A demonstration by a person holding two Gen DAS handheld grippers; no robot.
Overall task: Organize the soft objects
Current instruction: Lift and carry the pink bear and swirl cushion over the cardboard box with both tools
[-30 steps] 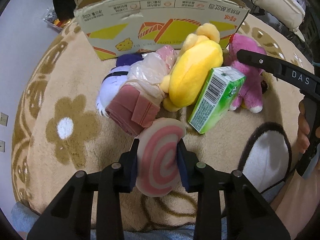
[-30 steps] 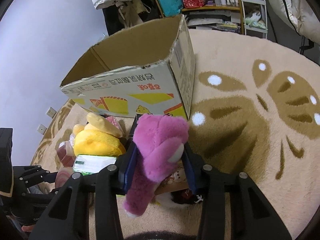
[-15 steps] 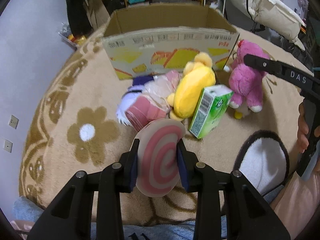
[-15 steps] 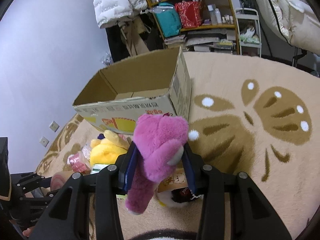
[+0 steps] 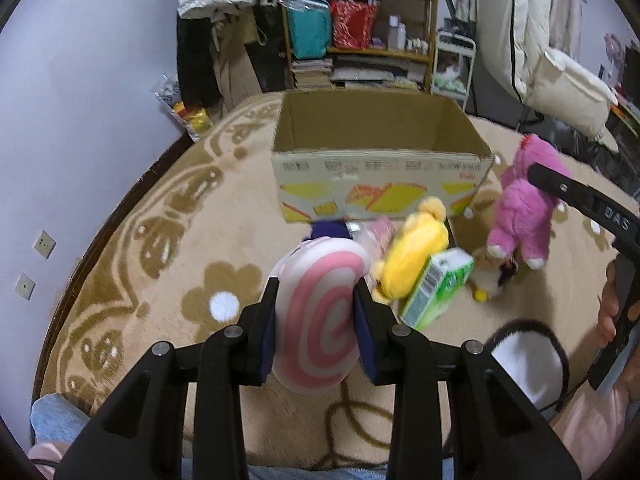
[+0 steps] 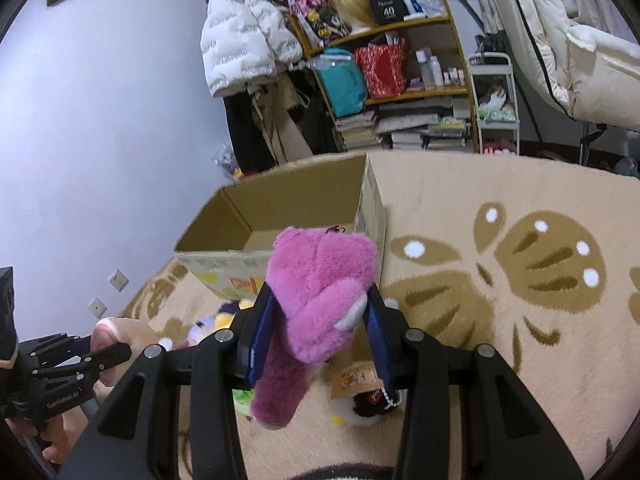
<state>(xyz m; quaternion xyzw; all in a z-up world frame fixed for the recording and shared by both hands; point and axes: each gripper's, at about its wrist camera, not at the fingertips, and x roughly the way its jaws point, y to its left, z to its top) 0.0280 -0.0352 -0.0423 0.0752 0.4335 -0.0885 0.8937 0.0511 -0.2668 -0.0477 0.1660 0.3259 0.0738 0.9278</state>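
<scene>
Pink-and-white swirl cushion (image 5: 320, 316) sits pinched between the pads of the left gripper (image 5: 316, 322), its flat face toward the camera, its disc standing on edge and clear of the rug (image 5: 160, 248). Right gripper (image 6: 320, 320) is clamped on a purple plush bear (image 6: 320, 300), head up between the pads, body and legs hanging below the jaws. Cardboard box (image 5: 380, 152) lies straight ahead of both grippers, open top up, nothing visible inside. From the left gripper the box is beyond and a little right, across a heap of loose things: yellow plush (image 5: 412, 260), green packet (image 5: 436, 288), a small brown-and-white toy (image 5: 490, 280). From the right gripper the near rim appears just behind the bear's head and left of centre, so the right hand looks nearer. Near wall is the edge to clear; both loads seem to need more height before going forward. Bear's dangling legs could catch that rim. Room above the box is open; the two grippers are side by side, so crowding over the opening is a risk.
</scene>
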